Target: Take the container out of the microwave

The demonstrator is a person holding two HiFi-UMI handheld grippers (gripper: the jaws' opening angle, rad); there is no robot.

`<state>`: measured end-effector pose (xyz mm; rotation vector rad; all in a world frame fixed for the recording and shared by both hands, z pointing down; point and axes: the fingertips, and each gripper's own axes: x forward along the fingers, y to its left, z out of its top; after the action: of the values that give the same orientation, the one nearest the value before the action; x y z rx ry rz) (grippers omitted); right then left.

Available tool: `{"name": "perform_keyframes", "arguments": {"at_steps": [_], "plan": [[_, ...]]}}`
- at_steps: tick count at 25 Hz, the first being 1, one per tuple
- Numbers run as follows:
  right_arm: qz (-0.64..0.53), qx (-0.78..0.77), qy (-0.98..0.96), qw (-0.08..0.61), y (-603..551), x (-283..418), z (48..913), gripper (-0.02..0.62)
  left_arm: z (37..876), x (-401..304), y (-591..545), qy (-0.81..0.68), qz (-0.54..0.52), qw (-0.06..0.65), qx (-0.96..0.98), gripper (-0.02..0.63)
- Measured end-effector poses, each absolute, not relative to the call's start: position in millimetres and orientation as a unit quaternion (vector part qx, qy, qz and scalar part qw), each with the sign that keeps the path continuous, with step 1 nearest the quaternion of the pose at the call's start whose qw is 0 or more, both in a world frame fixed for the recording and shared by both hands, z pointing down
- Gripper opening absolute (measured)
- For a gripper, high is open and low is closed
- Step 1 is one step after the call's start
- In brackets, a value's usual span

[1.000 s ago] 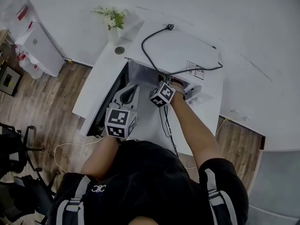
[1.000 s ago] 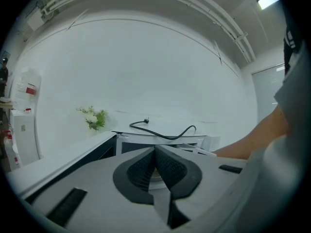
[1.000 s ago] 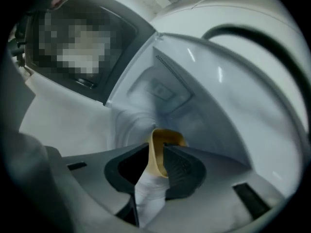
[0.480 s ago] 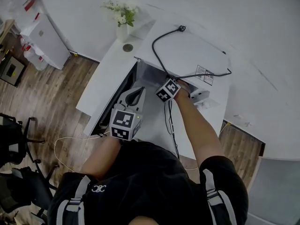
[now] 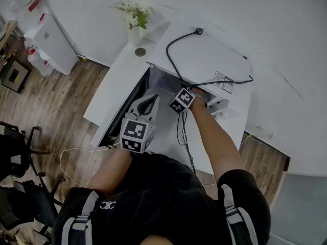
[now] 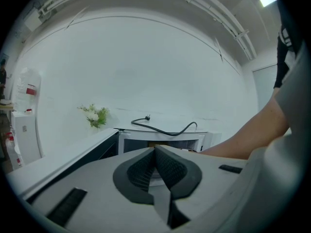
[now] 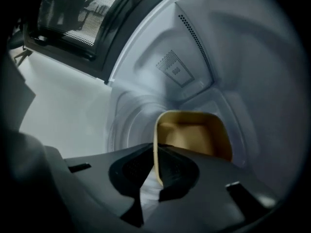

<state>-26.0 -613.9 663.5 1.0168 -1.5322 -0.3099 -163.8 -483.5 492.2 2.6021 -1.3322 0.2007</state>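
A tan, empty square container (image 7: 192, 135) sits inside the white microwave (image 5: 209, 60). My right gripper (image 7: 155, 166) is inside the cavity and shut on the container's near rim. In the head view only its marker cube (image 5: 181, 100) shows at the microwave's mouth; the container is hidden there. The microwave door (image 5: 125, 108) stands open to the left, and its mesh window (image 7: 77, 13) shows in the right gripper view. My left gripper (image 6: 156, 157) is shut on nothing and hovers in front of the microwave (image 6: 165, 141), level with the open door.
A black power cord (image 5: 176, 60) lies coiled on top of the microwave. A vase of white flowers (image 5: 134, 22) stands at the back of the white counter (image 5: 102, 98). A thin cable (image 5: 181, 134) runs down the counter. Wooden floor and office chairs (image 5: 18, 152) lie left.
The head view shifted slightly between one second and half a second ago. The right gripper cube stays at the microwave mouth and the left gripper holds its place.
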Motion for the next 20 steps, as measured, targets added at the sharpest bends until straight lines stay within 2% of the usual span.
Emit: {"name": "perform_keyframes", "arguments": {"at_steps": [20], "plan": [[-0.131, 0.316, -0.743, 0.576, -528, -63, 648, 0.017, 487, -155, -454, -0.479, 0.070, 0.111, 0.868, 0.009]]}}
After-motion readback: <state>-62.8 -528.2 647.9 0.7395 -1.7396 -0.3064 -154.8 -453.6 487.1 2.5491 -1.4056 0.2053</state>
